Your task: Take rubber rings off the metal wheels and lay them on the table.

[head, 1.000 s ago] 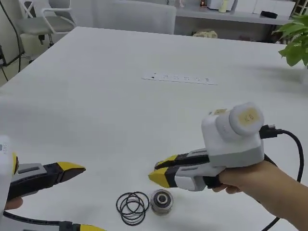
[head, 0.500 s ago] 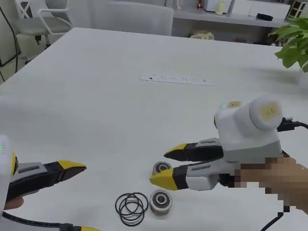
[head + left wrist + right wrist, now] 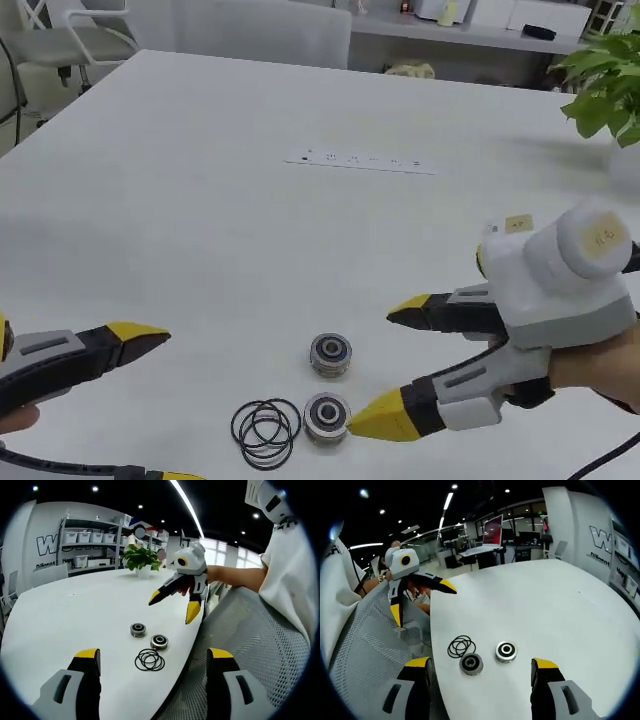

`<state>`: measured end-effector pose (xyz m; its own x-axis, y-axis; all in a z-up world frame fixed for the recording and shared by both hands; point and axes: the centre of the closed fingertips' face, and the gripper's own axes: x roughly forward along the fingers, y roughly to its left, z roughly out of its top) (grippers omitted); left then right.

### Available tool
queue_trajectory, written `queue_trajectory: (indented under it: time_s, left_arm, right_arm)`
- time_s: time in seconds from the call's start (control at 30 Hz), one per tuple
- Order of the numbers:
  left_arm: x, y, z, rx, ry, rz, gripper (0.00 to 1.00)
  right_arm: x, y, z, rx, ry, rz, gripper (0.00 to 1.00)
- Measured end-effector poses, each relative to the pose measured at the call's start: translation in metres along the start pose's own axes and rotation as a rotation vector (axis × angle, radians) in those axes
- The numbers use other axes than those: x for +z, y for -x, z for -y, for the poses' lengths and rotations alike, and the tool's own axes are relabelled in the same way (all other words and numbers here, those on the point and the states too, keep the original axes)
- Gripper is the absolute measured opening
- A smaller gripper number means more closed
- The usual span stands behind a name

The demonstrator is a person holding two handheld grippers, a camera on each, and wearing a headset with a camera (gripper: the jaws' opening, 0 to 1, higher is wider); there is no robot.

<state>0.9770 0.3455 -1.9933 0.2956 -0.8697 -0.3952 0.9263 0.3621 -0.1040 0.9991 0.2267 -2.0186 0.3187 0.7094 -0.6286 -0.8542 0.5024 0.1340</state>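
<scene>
Two metal wheels (image 3: 331,353) beside rubber rings (image 3: 265,428) on table (image 3: 250,220); left gripper (image 3: 153,655), right gripper (image 3: 378,370) fingers apart; wall lettering (image 3: 47,545) "W".

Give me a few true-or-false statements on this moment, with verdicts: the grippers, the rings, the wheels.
1. The right gripper is shut on a metal wheel. False: its jaws stand wide open and hold nothing.
2. The rubber rings lie in a loose pile on the table. True.
3. The two metal wheels are stacked. False: the farther wheel and the nearer wheel lie apart on the table.
4. The left gripper is open. True.
5. The ring pile lies right beside the nearer wheel. True.
</scene>
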Motion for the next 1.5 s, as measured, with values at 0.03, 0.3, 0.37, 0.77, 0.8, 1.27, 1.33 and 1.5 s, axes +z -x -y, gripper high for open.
queue_trajectory:
  time_s: [0.03, 0.3, 0.37, 0.77, 0.8, 1.27, 1.33, 1.5]
  left_arm:
    - [0.0, 0.0, 0.0, 0.0, 0.0, -0.002, 0.86]
    - [-0.001, 0.0, -0.001, 0.005, -0.024, -0.013, 0.85]
    - [-0.001, -0.001, 0.0, 0.001, -0.024, -0.014, 0.85]
    - [-0.002, -0.002, 0.002, -0.012, -0.015, -0.014, 0.85]
    - [-0.002, -0.002, 0.002, -0.013, -0.016, -0.016, 0.85]
    - [-0.007, -0.002, 0.004, -0.023, -0.008, -0.041, 0.84]
    - [-0.007, -0.002, 0.004, -0.023, -0.008, -0.042, 0.84]
    - [-0.008, -0.002, 0.004, -0.021, -0.006, -0.047, 0.84]
  right_arm:
    - [-0.002, 0.003, 0.0, -0.003, -0.001, -0.003, 0.83]
    - [-0.011, 0.024, -0.001, -0.028, -0.043, 0.02, 0.88]
    - [-0.011, 0.028, -0.002, -0.033, -0.051, 0.037, 0.88]
    - [-0.016, 0.054, -0.004, -0.076, -0.155, 0.205, 0.88]
    - [-0.018, 0.055, -0.004, -0.078, -0.163, 0.211, 0.88]
    - [-0.04, 0.052, -0.008, -0.11, -0.237, 0.235, 0.91]
    - [-0.045, 0.05, -0.009, -0.113, -0.242, 0.222, 0.9]
    - [-0.054, 0.045, -0.011, -0.117, -0.246, 0.19, 0.89]
